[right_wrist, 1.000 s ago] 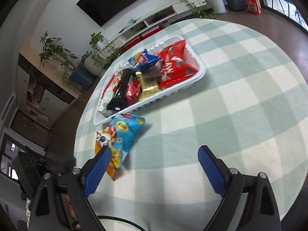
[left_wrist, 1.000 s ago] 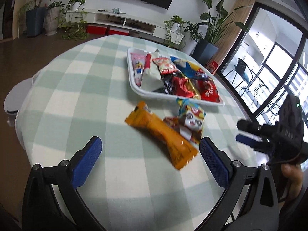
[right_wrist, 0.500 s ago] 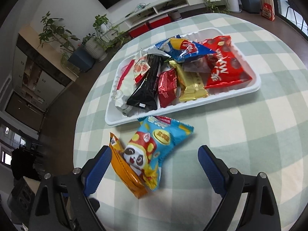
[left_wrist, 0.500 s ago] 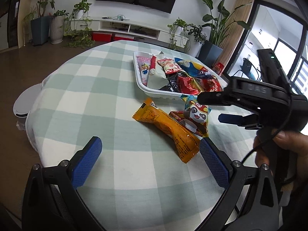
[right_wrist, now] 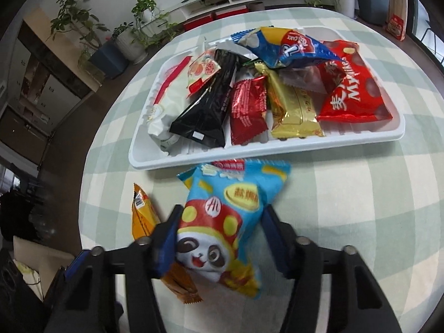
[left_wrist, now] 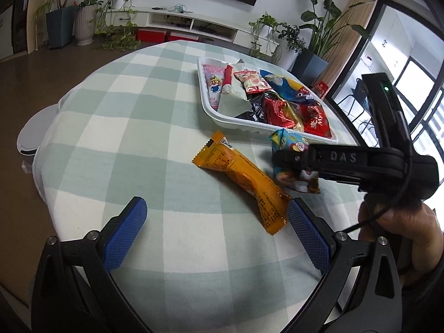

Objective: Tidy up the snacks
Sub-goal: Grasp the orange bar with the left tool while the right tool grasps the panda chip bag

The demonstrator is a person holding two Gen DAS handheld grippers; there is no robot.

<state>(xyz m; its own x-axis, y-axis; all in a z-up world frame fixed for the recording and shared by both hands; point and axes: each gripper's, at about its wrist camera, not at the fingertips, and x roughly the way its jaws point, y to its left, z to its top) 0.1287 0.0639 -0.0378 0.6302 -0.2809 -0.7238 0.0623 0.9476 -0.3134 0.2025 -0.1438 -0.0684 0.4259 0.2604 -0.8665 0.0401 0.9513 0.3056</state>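
now right gripper [right_wrist: 219,230] clamps panda snack bag [right_wrist: 230,216] beside tray [right_wrist: 277,149].

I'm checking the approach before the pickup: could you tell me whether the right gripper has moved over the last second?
Yes. The right gripper has advanced toward the white tray and closed its fingers around the blue panda snack bag.

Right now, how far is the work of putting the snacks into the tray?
Most snacks already lie in the white tray. The right gripper is shut on the blue panda bag, which is not in the tray yet. The orange bar lies on the table, untouched, in front of the open left gripper.
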